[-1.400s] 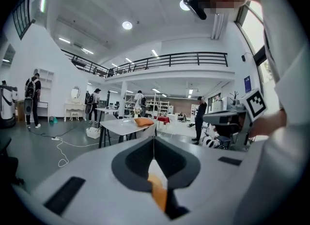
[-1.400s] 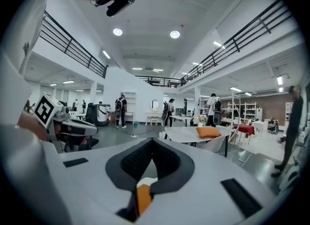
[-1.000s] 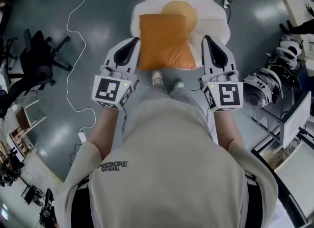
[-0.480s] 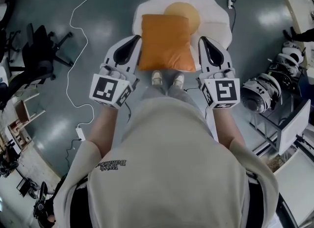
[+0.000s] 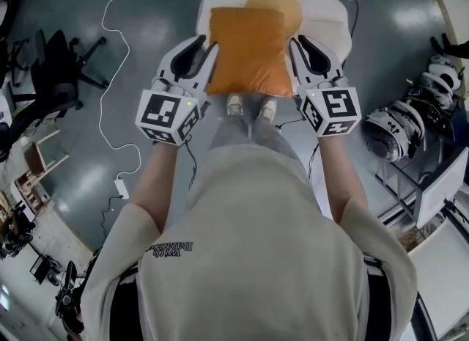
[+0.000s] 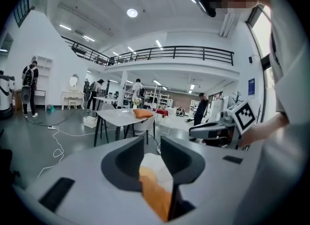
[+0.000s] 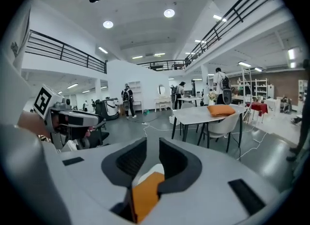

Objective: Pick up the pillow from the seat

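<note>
So left gripper and right gripper flank the square orange fabric pillow, jaws just opening slightly, nothing pinched between them.

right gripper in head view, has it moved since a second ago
Yes. The right gripper has closed in on the right edge of the pillow, covering the seat strip between them. Its jaws have just been opening, nothing gripped.

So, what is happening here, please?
A person stands over a white seat with an orange pillow lying on it, holding a gripper in each hand. The left gripper is at the pillow's left edge and the right gripper at its right edge. Both sets of jaws have just been opening; they stand apart, with nothing clamped yet.
</note>
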The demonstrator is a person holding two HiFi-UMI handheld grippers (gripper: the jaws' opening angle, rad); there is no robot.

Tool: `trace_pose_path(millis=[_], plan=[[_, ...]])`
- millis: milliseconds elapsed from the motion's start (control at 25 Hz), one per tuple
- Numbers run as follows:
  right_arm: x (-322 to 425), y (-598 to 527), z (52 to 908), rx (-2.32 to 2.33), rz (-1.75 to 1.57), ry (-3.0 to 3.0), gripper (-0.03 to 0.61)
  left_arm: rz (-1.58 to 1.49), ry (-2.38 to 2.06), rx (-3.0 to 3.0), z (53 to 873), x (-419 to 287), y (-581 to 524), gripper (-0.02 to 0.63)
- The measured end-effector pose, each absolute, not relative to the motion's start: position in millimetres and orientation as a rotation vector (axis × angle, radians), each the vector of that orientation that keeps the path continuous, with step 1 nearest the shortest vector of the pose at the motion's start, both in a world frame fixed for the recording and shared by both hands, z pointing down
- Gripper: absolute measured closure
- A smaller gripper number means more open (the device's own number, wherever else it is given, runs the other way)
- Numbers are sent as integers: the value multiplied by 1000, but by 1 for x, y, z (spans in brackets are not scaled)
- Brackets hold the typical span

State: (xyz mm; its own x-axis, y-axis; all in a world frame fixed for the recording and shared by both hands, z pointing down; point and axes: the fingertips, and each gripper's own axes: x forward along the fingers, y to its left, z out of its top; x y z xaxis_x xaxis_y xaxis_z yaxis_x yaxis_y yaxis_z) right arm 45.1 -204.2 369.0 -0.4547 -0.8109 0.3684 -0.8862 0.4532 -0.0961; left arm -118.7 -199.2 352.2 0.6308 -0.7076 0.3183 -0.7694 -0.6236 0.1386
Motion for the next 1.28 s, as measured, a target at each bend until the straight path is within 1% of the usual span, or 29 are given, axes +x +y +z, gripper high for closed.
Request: trace_pose_path(millis=[40,80,240,360,560,640,760,1000,1160,1280], plan=[[47,-208,380,1447,431,-2425,470,366,-1198,2594,360,-117,-203,526],[49,-213,391,1432,462,-2411,448,396,-1196,2596,369,-115,-208,520],[57,-224,444,1389,567,-2346,393,472,-1177,2548,420,-112,-224,487],[65,-233,488,1381,629,-2291,368,428,-1174,2487,458,-116,-238,474],[74,-251,555,1395,739,-2280,296,392,-1146,2348,535,-128,-258,454],[74,-257,576,1398,773,-2320,284,438,-1087,2311,573,-128,-260,444],[74,-261,619,1374,818,-2322,261,521,-997,2266,634,-124,-260,410],[75,-265,710,1307,854,-2262,227,577,-953,2147,738,-127,-260,387],[79,-262,769,1318,874,-2231,169,691,-910,2100,802,-130,-247,387],[86,-251,813,1288,932,-2176,143,733,-896,2051,835,-129,-235,379]])
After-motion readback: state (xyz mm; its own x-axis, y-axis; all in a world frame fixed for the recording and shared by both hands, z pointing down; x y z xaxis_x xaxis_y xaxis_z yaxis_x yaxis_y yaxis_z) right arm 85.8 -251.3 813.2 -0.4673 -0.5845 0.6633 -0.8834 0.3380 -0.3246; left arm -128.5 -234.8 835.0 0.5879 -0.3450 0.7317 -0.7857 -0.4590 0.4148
